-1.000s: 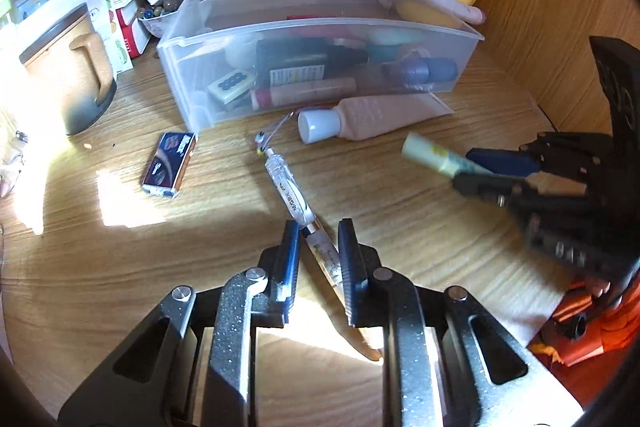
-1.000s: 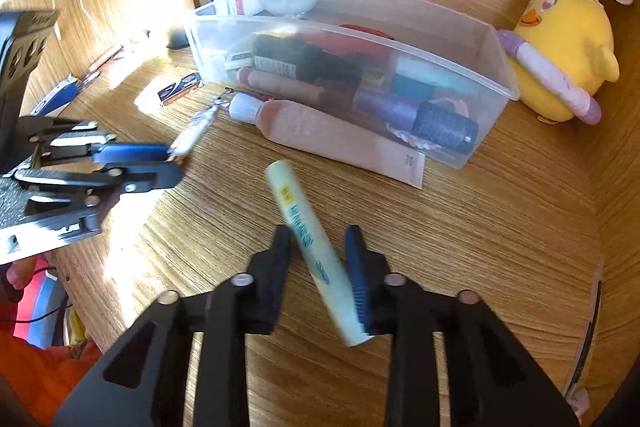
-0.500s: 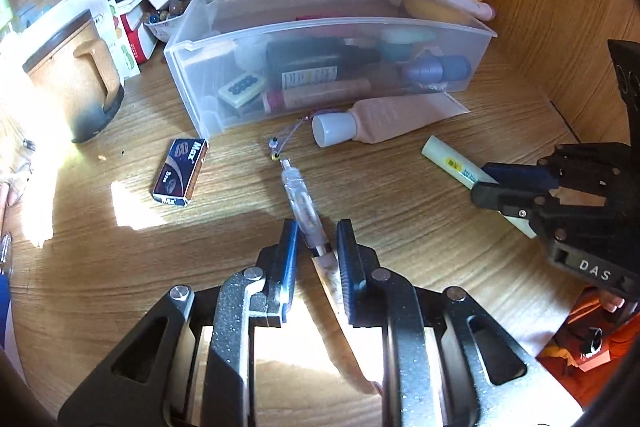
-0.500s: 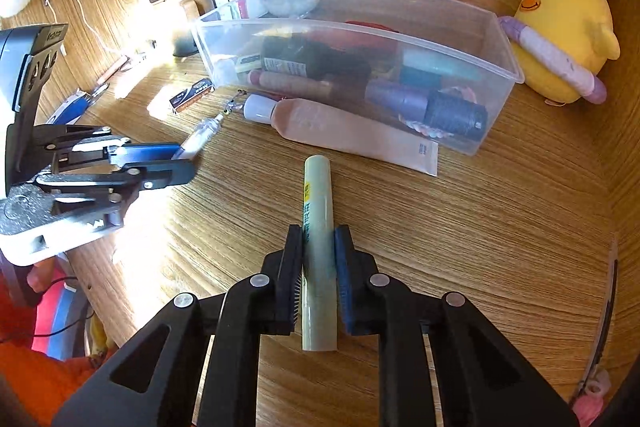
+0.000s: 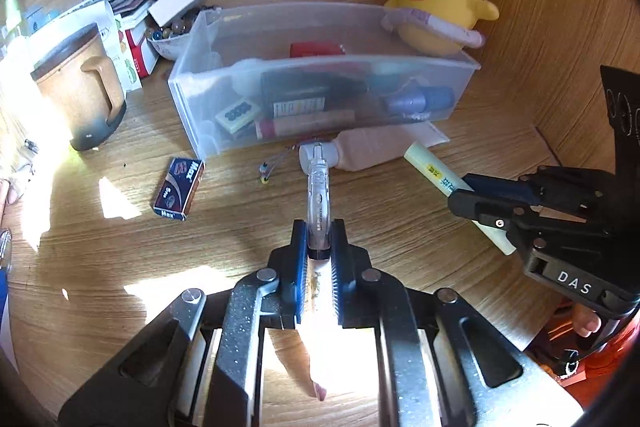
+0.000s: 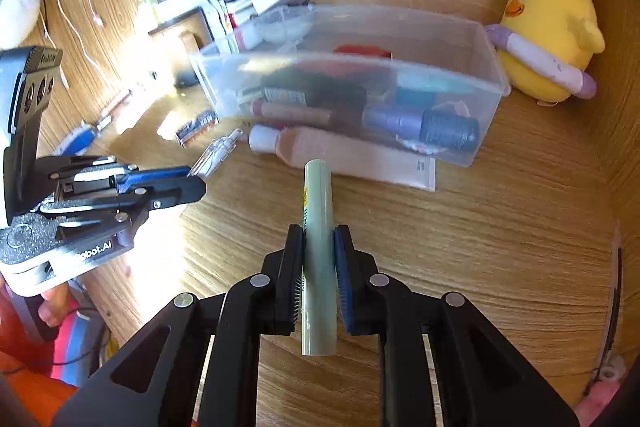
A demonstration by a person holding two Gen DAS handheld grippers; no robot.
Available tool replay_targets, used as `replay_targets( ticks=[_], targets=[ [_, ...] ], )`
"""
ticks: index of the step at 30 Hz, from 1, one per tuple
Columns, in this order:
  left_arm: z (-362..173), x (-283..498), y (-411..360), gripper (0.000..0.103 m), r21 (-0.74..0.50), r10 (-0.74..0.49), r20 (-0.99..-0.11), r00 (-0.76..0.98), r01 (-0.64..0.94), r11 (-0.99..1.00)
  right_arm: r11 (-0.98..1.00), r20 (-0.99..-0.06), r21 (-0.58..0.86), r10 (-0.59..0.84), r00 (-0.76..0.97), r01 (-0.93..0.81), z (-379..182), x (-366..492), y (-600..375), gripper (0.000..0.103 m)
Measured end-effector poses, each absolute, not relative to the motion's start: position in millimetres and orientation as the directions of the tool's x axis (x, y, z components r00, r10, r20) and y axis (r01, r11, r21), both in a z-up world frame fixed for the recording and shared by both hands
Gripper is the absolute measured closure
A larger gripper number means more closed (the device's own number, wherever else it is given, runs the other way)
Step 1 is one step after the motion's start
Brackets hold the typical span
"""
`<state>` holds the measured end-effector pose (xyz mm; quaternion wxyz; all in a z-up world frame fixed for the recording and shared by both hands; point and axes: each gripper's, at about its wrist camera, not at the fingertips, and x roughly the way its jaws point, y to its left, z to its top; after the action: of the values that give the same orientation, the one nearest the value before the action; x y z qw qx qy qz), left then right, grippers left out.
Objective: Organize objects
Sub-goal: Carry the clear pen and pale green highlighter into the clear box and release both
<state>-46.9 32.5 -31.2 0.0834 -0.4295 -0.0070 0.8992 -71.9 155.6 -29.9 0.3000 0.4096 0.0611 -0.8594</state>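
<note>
A clear pen (image 5: 318, 187) sticks forward from my left gripper (image 5: 319, 231), whose jaws are closing with their blue pads pressed on its barrel. A pale green tube (image 6: 318, 203) stands between the pads of my right gripper (image 6: 318, 231), which is shut on it. Each gripper shows in the other's view: the right gripper (image 5: 458, 195) with the tube (image 5: 430, 169) to my right, the left gripper (image 6: 196, 181) with the pen (image 6: 216, 155) to my left. Ahead of both lies a clear plastic bin (image 5: 192, 107) holding several cosmetics.
A pink tube (image 5: 372, 147) lies against the bin's front wall. A staples box (image 5: 179, 189) and a small beaded charm (image 5: 264, 173) lie on the wooden desk. A brown mug (image 5: 76, 95) and stacked boxes stand at left; a yellow plush chick (image 5: 440, 11) sits behind the bin.
The left jaws closed on the pen, which turned from slanted to straight ahead. The right jaws closed on the tube, which also straightened. Both views drew back from the desk a little.
</note>
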Motion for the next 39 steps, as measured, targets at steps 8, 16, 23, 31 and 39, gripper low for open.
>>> replay_targets(
  ticks=[8, 16, 23, 31, 39],
  targets=[
    [-2.6, -49.6, 36.1, 0.093, -0.101, 0.186, -0.707, -0.682, -0.163, -0.981, -0.822, -0.679, 0.18, -0.501, -0.537, 0.54, -3.7, -76.4, 162.1, 0.089],
    [21.5, -63.4, 40.1, 0.093, -0.121, 0.209, -0.653, -0.729, -0.171, -0.978, -0.833, -0.62, 0.197, -0.515, -0.592, 0.517, 21.5, -87.1, 168.5, 0.089],
    [38.7, -79.3, 39.1, 0.093, -0.133, 0.217, -0.619, -0.755, -0.172, -0.976, -0.844, -0.582, 0.19, -0.509, -0.634, 0.502, 38.8, -98.6, 171.8, 0.089],
    [49.2, -101.3, 35.7, 0.093, -0.168, 0.235, -0.609, -0.758, -0.167, -0.972, -0.853, -0.547, 0.184, -0.501, -0.671, 0.488, 54.8, -118.1, 173.1, 0.089],
    [67.4, -121.2, 30.4, 0.093, -0.153, 0.212, -0.586, -0.782, -0.149, -0.977, -0.863, -0.538, 0.162, -0.484, -0.69, 0.479, 62.6, -139.3, 168.2, 0.089]
  ],
)
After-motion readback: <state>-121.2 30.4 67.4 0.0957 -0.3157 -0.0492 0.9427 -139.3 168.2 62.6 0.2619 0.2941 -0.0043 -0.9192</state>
